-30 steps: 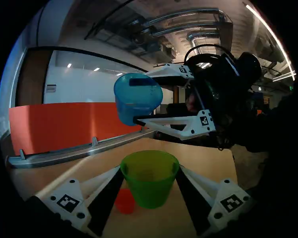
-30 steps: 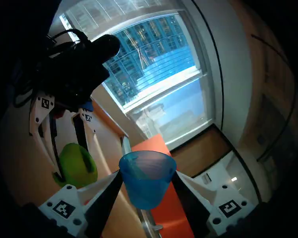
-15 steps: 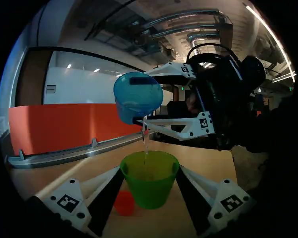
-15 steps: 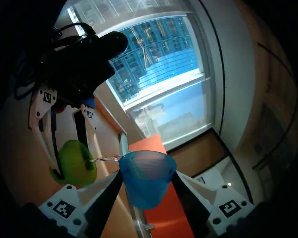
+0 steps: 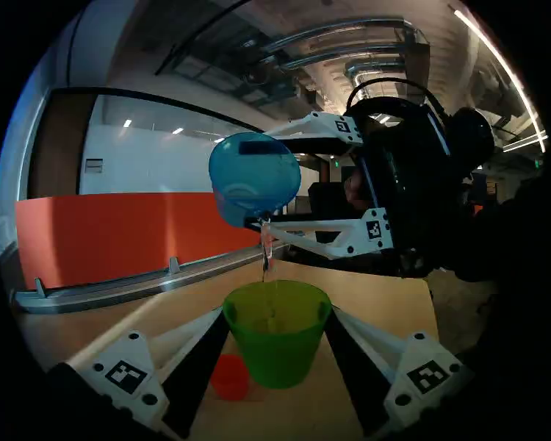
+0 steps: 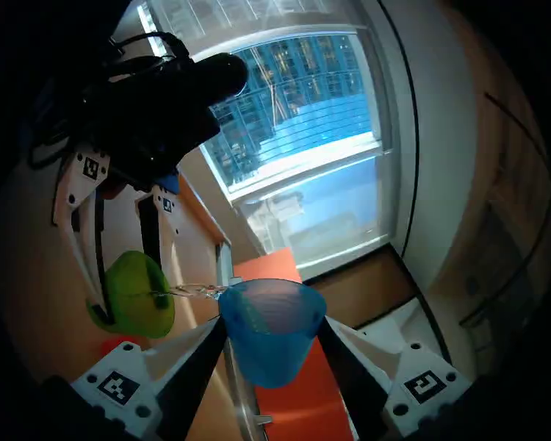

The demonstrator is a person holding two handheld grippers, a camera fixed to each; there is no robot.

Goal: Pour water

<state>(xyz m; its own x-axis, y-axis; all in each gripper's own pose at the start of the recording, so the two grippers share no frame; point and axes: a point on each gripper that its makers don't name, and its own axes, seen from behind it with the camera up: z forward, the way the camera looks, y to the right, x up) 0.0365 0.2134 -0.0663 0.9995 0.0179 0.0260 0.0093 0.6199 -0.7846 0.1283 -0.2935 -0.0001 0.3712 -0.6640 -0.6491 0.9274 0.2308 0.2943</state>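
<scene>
A thin, clear stream of water falls from the lip of the blue cup into the green cup directly below it. The blue cup is translucent plastic, tipped steeply with its mouth down toward the green cup and held well above it, not touching. In the right gripper view the same stream leaves the blue cup's rim and arcs across to the open mouth of the green cup.

The green cup is translucent too. It stands upright and wide-mouthed, with water gathering inside.

There are three cups in all: one blue, one green, and a small red cup standing on the wooden surface just beside the green cup's base, toward the left finger. There are two claws.

The left claw has both fingers pressed against the sides of the green cup, gripping it above the surface. The right claw clamps the blue cup between its two fingers in the same way, parted only as wide as the cup.

Behind the green cup runs a long orange panel. In the right gripper view a tall window lies beyond both cups.
</scene>
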